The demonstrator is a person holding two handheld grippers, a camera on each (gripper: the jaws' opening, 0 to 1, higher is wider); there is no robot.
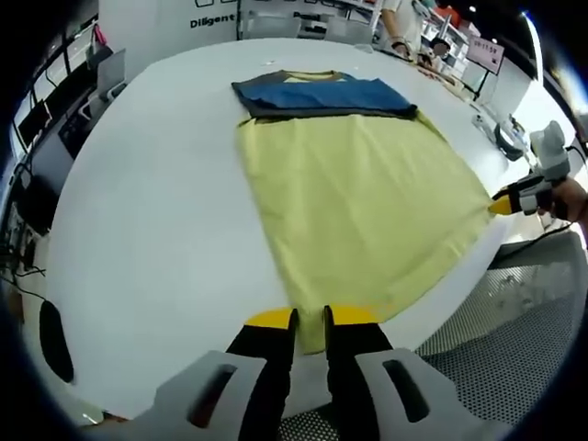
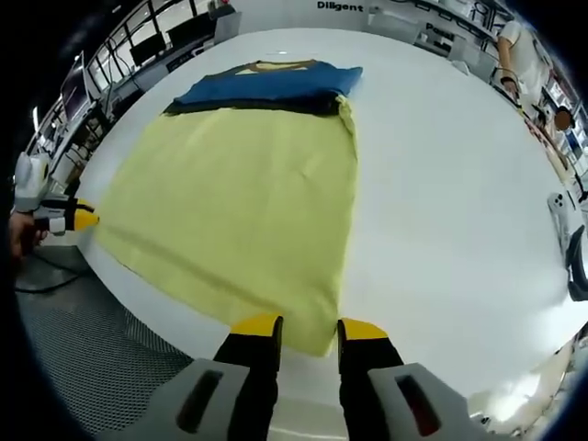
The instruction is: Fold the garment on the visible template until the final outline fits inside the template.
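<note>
Both tongs (image 1: 309, 319) (image 2: 309, 329) pinch the yellow garment's (image 1: 358, 202) hem; wall reads "Diligent" (image 1: 213, 20).

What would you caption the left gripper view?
Left gripper pinches the yellow garment's near corner on the white table.

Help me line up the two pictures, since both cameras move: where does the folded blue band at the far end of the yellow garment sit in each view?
Left gripper view: the blue band lies top centre, across the far edge of the yellow garment.
Right gripper view: the blue band lies top, left of centre, again along the garment's far edge.
Shared landmark: the white table, which carries the garment in both views.
</note>
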